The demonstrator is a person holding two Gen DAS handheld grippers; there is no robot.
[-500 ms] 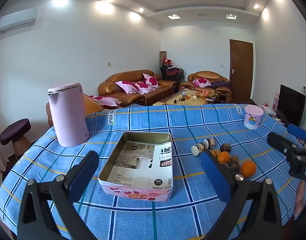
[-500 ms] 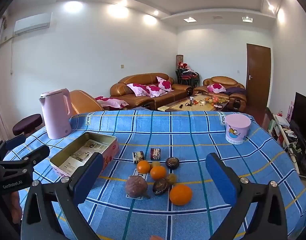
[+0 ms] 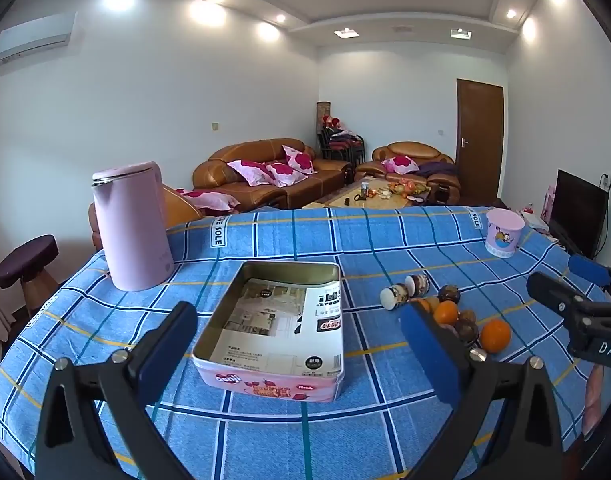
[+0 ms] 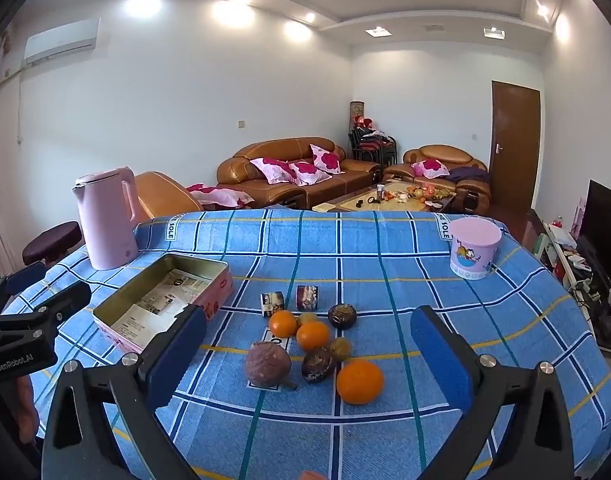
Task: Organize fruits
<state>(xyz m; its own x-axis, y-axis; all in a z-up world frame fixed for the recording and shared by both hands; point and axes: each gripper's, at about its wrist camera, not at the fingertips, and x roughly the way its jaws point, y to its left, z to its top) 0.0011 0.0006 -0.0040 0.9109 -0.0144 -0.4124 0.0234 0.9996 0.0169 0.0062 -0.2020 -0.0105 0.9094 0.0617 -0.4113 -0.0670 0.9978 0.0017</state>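
An open pink tin box (image 3: 277, 328) lined with paper sits on the blue checked tablecloth, straight ahead of my open, empty left gripper (image 3: 301, 350). It also shows in the right wrist view (image 4: 165, 300) at the left. A cluster of fruit lies ahead of my open, empty right gripper (image 4: 311, 356): three oranges, the nearest one (image 4: 360, 382) at the front right, a wrinkled purple passion fruit (image 4: 267, 364), and several dark and small fruits (image 4: 318, 364). In the left wrist view the fruit cluster (image 3: 449, 314) lies to the right of the tin, partly hidden behind my right finger.
A pink kettle (image 3: 131, 226) stands at the back left. A pink cup (image 4: 474, 252) stands at the back right. Two small printed cylinders (image 4: 291, 300) lie just behind the fruit. The table edge drops off on the right, with a TV (image 4: 603, 224) beyond.
Both views are nearly the same as half a second ago; the grippers have barely moved and nothing on the table has shifted.
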